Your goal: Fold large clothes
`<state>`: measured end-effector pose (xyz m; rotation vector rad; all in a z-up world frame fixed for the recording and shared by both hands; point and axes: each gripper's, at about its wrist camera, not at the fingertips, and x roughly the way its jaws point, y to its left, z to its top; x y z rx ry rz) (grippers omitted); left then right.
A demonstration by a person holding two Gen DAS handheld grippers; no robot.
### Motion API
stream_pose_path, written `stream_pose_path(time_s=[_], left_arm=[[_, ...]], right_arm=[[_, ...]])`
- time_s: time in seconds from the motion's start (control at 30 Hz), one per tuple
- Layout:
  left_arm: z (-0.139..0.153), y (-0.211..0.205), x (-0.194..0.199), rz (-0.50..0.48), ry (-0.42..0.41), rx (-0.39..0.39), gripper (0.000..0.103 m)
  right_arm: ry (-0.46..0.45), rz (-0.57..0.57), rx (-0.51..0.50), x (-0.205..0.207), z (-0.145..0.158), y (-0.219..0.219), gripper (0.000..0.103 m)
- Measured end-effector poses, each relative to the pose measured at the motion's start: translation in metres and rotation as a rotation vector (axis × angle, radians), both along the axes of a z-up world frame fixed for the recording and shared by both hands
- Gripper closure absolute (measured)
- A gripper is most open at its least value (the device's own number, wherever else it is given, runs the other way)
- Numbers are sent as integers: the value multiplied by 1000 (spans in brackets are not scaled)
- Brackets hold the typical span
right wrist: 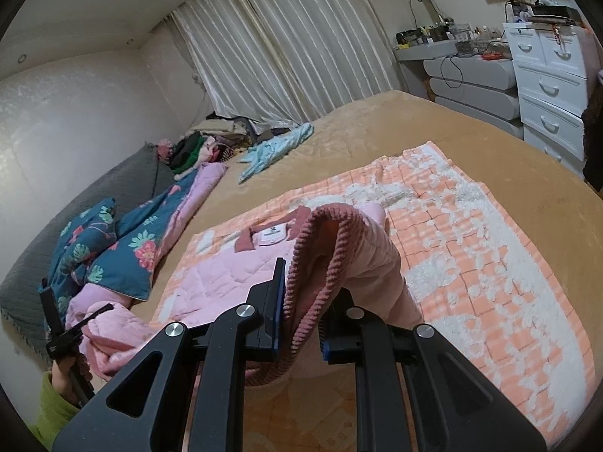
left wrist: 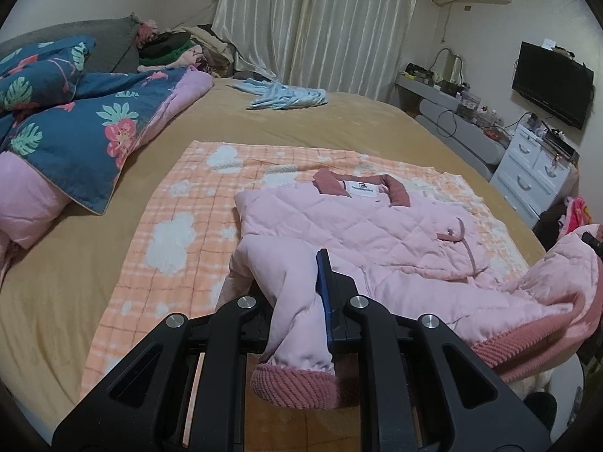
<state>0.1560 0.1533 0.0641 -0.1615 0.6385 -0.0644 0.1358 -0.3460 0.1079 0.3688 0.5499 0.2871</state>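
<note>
A pink quilted jacket [left wrist: 358,226] with a dusty-red collar [left wrist: 395,192] lies on an orange-and-white checked blanket [left wrist: 181,233] on the bed. My left gripper [left wrist: 301,275] is shut on a near corner of it, and a ribbed red cuff [left wrist: 294,384] hangs below the fingers. In the right wrist view my right gripper [right wrist: 309,282] is shut on the jacket's ribbed red hem [right wrist: 316,263], lifted off the blanket [right wrist: 471,245]. The jacket [right wrist: 226,282] sags between both grips. The left gripper [right wrist: 75,324] shows at the far left, held by a hand in a green sleeve [right wrist: 52,410].
A blue floral quilt [left wrist: 75,132] with pink lining is heaped at the left of the tan bed [left wrist: 339,120]. A light blue garment [left wrist: 286,94] lies farther back and a clothes pile [left wrist: 181,49] sits by the curtain. White drawers [left wrist: 527,173] stand off the bed's right side.
</note>
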Motion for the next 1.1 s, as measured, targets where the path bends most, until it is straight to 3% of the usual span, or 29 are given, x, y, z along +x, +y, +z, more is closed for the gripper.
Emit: stream_pose_path(time_s=[0.43,0.83,1.1], left_arm=[[-9,3,38,23,10,36,94],[-18,1,76,46,20,80,93],[-33,-1,97,49,47,96,93]], right_arm=[[51,-25,-68,57,-12,7,89],[120,-31,-74,115,-22,10,89],[203,-2,-54,150,-45,7,88]])
